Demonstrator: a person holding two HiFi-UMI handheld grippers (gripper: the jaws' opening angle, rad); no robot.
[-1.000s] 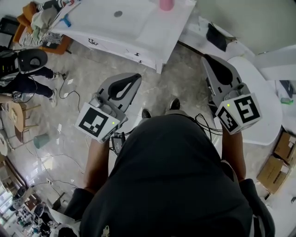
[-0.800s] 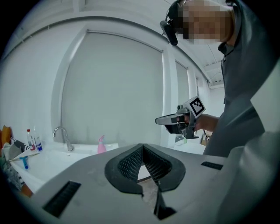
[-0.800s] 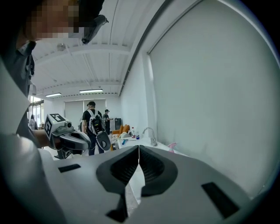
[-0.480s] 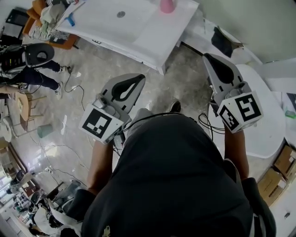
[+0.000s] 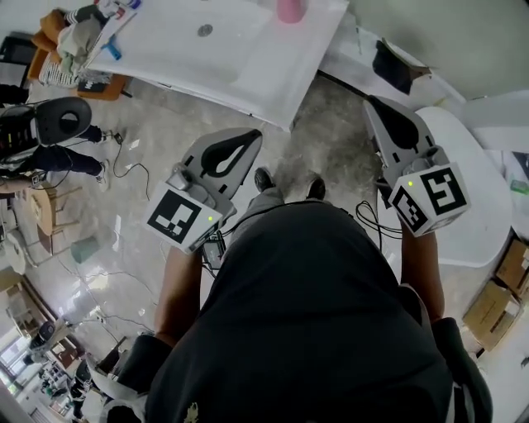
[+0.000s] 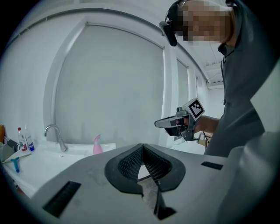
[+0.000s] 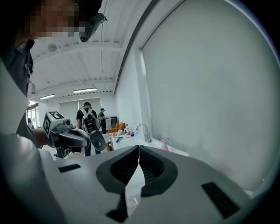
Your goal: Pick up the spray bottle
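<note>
The pink spray bottle (image 5: 289, 8) stands at the far edge of a white sink counter (image 5: 248, 58), well ahead of both grippers. In the left gripper view the bottle (image 6: 97, 145) is to the right of the faucet (image 6: 54, 133); in the right gripper view the bottle (image 7: 165, 143) stands past the faucet (image 7: 143, 131). My left gripper (image 5: 250, 135) and right gripper (image 5: 372, 103) hover over the floor, both pointing toward the counter, jaws shut and empty. Each gripper view shows the other one: the right gripper (image 6: 159, 124) and the left gripper (image 7: 98, 141).
A round white table (image 5: 463, 206) is at the right, with cardboard boxes (image 5: 496, 297) beyond it. Cables (image 5: 124, 165) trail over the floor at left, near a person with a backpack (image 5: 50, 124). Small bottles (image 6: 24, 139) stand on the counter's left end.
The person has stepped toward the sink counter and both feet now show. Both grippers have moved with them, a little closer to the counter. The jaws look unchanged.
</note>
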